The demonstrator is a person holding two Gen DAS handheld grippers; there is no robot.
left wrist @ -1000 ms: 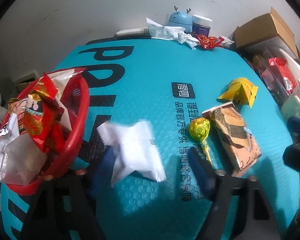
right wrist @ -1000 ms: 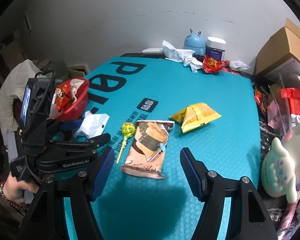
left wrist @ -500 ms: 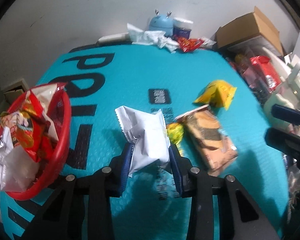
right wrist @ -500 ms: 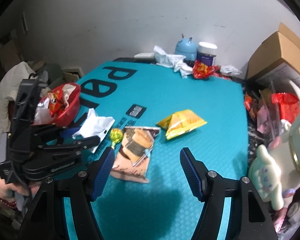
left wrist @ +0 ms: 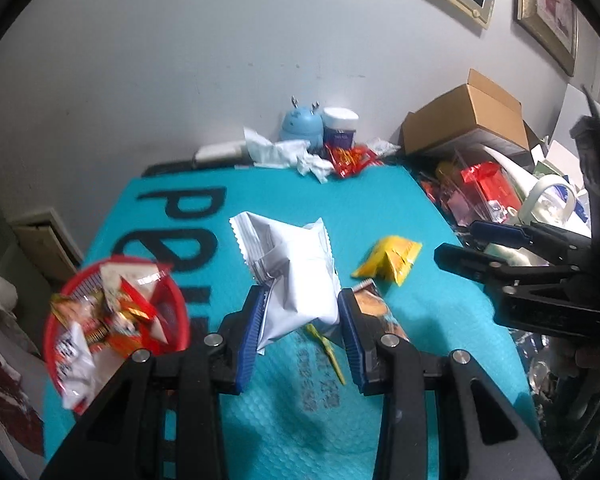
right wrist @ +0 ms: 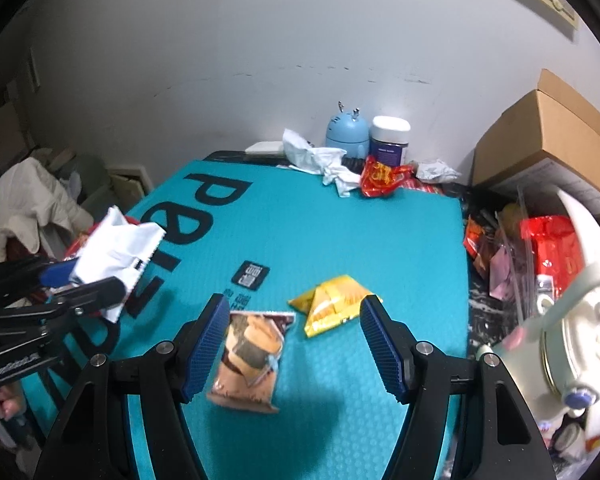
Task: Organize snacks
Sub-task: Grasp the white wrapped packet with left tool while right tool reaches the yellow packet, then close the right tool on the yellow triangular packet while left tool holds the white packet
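The counter (left wrist: 380,208), covered by a teal mat with large black lettering, is seen ahead of and below both claws. To the left of the left claw (left wrist: 300,328), a round red plastic basket (left wrist: 180,322) is already heaped with several snack wrappers, so part of the sorting is judged done. The white crinkled foil snack packet (left wrist: 296,276) is clamped between the blue pads of the left claw and is held up off the counter, beside the basket but not yet over it; its drop there is judged the step in hand.

Below the right claw (right wrist: 294,342), whose jaws are spread wide and empty, a brown printed biscuit packet (right wrist: 248,360) is left lying on the mat, close to the inner side of the claw's left finger. Just ahead of that claw a yellow folded foil packet (right wrist: 332,308) is also left. A yellow lollipop stick (left wrist: 326,346) is glimpsed under the held packet in the left view. At least these three items are judged still to be gathered.
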